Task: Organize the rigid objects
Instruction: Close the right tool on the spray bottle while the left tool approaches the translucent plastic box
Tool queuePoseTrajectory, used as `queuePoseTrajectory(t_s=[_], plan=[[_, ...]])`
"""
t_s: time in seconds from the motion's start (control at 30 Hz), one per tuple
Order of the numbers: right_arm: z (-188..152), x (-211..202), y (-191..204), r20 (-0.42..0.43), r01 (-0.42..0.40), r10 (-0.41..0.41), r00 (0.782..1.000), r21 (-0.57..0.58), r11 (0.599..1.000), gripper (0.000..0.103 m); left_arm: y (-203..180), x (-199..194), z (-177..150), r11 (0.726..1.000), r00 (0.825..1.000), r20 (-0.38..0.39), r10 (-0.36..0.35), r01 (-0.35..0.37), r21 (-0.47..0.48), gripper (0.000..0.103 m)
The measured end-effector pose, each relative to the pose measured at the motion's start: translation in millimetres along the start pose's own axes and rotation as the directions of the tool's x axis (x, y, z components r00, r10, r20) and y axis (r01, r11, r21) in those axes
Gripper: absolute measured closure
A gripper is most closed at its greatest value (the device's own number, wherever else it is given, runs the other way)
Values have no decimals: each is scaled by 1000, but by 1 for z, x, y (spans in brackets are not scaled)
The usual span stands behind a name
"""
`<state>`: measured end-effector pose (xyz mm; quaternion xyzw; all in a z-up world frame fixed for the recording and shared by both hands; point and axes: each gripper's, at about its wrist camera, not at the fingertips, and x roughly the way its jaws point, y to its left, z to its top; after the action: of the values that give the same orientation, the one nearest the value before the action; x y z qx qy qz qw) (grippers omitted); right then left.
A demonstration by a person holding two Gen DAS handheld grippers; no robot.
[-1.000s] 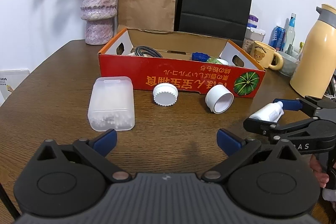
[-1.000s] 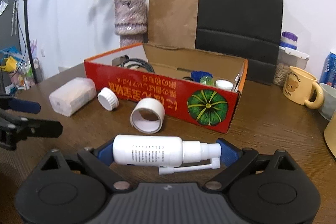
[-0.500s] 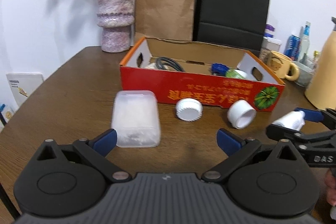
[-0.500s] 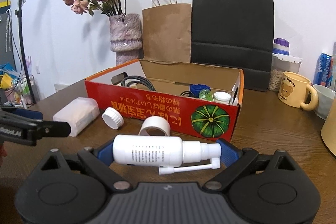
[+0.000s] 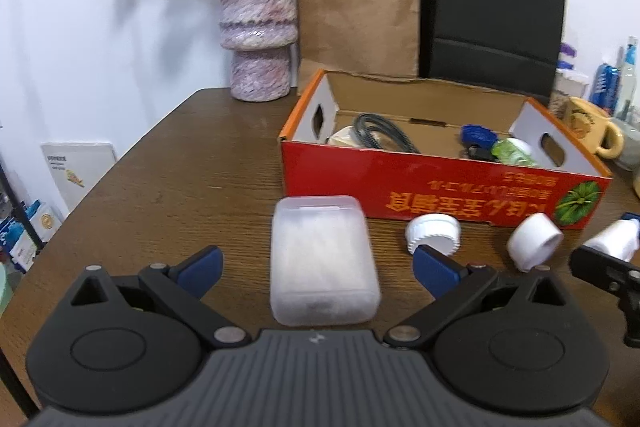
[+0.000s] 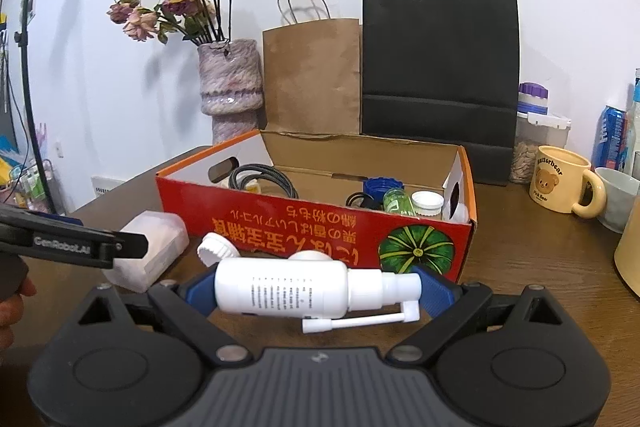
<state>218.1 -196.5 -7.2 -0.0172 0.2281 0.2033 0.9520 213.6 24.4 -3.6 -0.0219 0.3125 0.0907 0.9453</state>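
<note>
My right gripper (image 6: 316, 287) is shut on a white spray bottle (image 6: 288, 289), held crosswise above the table in front of the red cardboard box (image 6: 320, 223). In the left wrist view the same bottle (image 5: 614, 241) shows at the far right. My left gripper (image 5: 318, 265) stands open just short of a clear plastic case (image 5: 322, 259) lying on the table. A ribbed white cap (image 5: 432, 235) and a white cup on its side (image 5: 534, 241) lie by the box's front wall (image 5: 440, 183). Inside the box are a black cable, a blue lid and small bottles.
A pink vase (image 6: 232, 87) with dried roses, a brown paper bag (image 6: 312, 79) and a black paper bag (image 6: 438, 67) stand behind the box. A yellow bear mug (image 6: 560, 183), a white cup and cans stand at the right. The table's left edge (image 5: 120, 163) drops off.
My left gripper has swung left and come close to the clear case. My right gripper has lifted the spray bottle higher, toward the box.
</note>
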Motion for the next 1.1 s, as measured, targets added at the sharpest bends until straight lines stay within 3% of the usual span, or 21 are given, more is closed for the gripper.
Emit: queuePoseTrajectory(t_s=[0.93,1.0,1.1], plan=[[4,16,6,-8,33,-33,999,31,999,6,5,58,7,999,995,-79,54,-54,-6,0],[3,16,5,-7,37,-36,999,34,999,6,5,58,6,999,996,-79,48,-48,-6,4],[3,16,4,-7,39,-39,999,36,999,6,5,57,4,1000,996,-85,24,-25,-6,20]])
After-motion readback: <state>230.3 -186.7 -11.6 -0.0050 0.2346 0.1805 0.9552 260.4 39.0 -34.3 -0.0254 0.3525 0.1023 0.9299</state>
